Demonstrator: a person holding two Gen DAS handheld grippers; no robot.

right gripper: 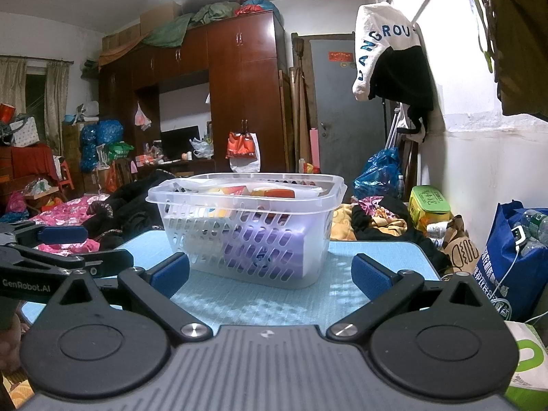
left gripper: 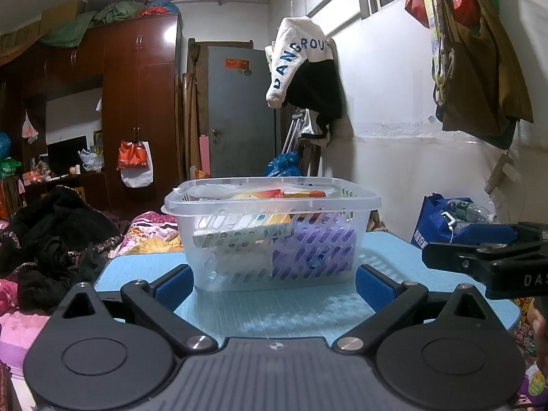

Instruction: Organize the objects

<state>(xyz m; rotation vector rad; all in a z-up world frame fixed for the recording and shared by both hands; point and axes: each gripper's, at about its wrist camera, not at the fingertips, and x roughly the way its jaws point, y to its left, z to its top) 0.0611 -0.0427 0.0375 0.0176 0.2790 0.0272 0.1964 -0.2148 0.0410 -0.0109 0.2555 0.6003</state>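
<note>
Basket (left gripper: 272, 233) dead ahead in the left wrist view: we see the clear slotted plastic tub standing upright on the light blue bench (left gripper: 144, 267), packed with goods. A purple pack (left gripper: 313, 250) sits low against its right side, a white printed box (left gripper: 239, 234) leans across the middle, and orange and yellow packets (left gripper: 274, 194) peek over the rim. Our left hand-held gripper (left gripper: 272, 284) is spread wide, released, with nothing between its blue pads (left gripper: 173, 286); the basket stands just beyond them, not touching. At the right edge we catch the right hand-held gripper (left gripper: 479, 257) side-on, hovering over the bench corner. Beyond that corner sits a blue bag (left gripper: 435, 229) with bottles.

Over to the right wrist view, and we get the same basket (right gripper: 245, 229) from a little further right, its near corner turned toward us, purple pack (right gripper: 263, 250) plain through the slots. Our right hand-held gripper (right gripper: 270, 275) is likewise released, fingers wide apart and empty, the basket near but clear of the pads (right gripper: 371, 279). The left hand-held gripper (right gripper: 58, 253) shows at the left edge beside the bench (right gripper: 376, 250). Behind, a bed (right gripper: 68, 214) heaped with dark clothes, and a white and black jacket (right gripper: 390, 51) hanging on the wall.
</note>
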